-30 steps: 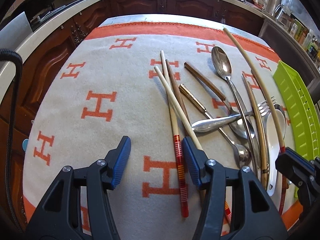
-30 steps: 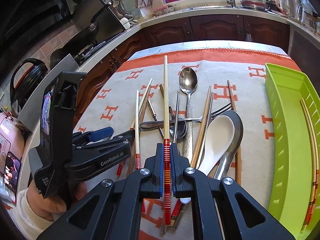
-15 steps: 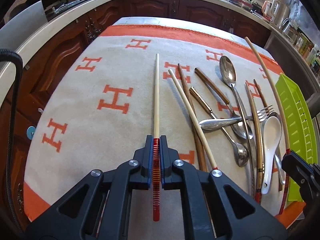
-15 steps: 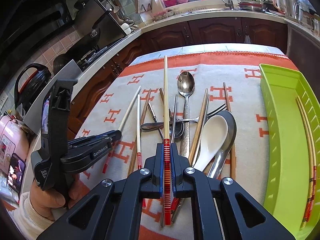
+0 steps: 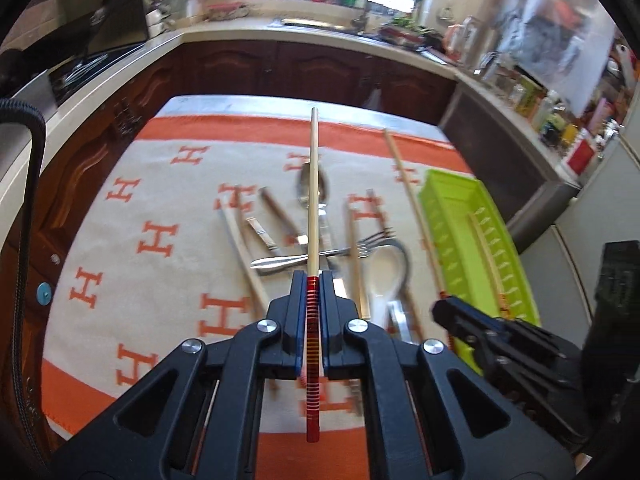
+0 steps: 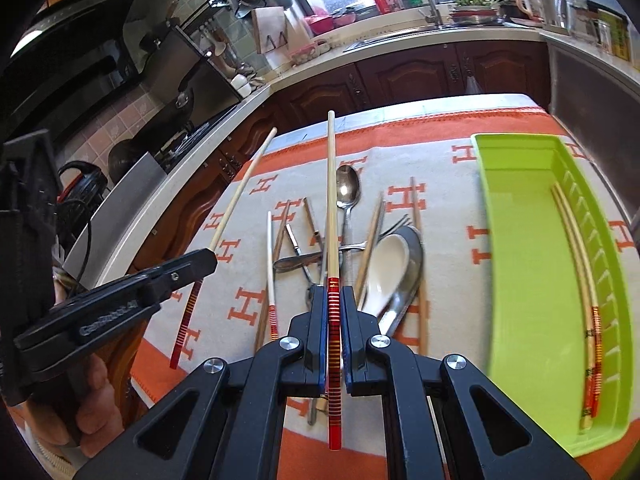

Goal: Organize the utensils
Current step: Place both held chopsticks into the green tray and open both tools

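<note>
Left tool (image 5: 313, 280): jaws were pressed closed on one chopstick (image 5: 313, 200) at the top of its red banded end, the pale shaft pointing far, lifted above the cloth (image 5: 120, 208).
Right tool (image 6: 334, 292): jaws were likewise clamped on a second chopstick (image 6: 331, 200) at its red banded end, shaft pointing far over the pile.
Left tool seen from the right wrist (image 6: 200, 258): it was at the left, over the near-left part of the cloth (image 6: 448, 208), its chopstick (image 6: 240, 188) slanting far and right.
Right tool seen from the left wrist (image 5: 444, 308): it was at the near right, just beside the tray's (image 5: 448, 216) near end, its chopstick (image 5: 408, 188) slanting far and left.
Tray (image 6: 520, 280): green, on the right of the cloth, long axis running near to far.
Count in tray: two chopsticks (image 6: 576, 248) lay side by side along its right wall.
Count in tools: two chopsticks, one each.
Count on cloth: one red-banded chopstick (image 6: 271, 264), one white ceramic spoon (image 6: 386, 268), one large metal spoon (image 6: 347, 192), one fork (image 6: 396, 226); the other brown sticks and metal pieces overlapped and could not be counted surely.
Pile: at the middle of the cloth, left of the tray and apart from it.
Edges: the orange border ran along the far and near sides of the cloth on the desk.
Open room: bare cloth lay left of the pile, and a strip between pile and tray.
</note>
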A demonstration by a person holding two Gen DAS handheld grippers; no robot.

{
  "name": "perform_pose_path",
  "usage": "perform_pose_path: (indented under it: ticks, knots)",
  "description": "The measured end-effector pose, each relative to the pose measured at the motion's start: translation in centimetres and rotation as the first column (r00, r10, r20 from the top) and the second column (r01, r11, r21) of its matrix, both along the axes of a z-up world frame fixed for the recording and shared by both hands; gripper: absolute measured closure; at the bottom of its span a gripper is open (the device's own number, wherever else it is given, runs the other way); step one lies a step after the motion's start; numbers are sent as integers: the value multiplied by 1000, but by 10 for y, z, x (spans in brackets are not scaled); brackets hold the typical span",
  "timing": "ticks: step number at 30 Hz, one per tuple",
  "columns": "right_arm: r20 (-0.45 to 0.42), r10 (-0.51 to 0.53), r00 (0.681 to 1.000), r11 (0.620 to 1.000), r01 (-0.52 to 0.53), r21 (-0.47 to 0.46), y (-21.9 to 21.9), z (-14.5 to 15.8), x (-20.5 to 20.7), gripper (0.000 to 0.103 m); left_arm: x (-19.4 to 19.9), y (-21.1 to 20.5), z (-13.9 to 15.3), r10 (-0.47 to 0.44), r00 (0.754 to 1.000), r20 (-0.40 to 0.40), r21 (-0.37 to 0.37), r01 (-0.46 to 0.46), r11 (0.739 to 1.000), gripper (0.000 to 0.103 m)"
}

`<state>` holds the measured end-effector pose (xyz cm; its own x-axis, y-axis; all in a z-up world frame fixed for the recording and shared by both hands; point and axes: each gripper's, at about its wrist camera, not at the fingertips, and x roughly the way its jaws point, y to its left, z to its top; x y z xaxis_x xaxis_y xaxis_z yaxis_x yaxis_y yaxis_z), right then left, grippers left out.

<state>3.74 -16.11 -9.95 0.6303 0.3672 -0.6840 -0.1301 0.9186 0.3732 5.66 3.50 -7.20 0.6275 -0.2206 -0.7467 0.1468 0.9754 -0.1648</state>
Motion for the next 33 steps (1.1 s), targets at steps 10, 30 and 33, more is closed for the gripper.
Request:
perform_pose_path:
  ticks: [10,30,33]
  knots:
    - [36,-174,984,984,172,41,-94,27,-30,97,-13,-96,32,-165,986,40,-39,166,985,99]
    - [-121,-258,958,965,261,14,-193,-18,-5,77,19,-195,-31,-284,947,-152,-51,280,959,99]
    - [-123,-282,952,957,288,39,-198,-24,-3,61,18,-197,-37,-295,939,-175,-28,295,955,95]
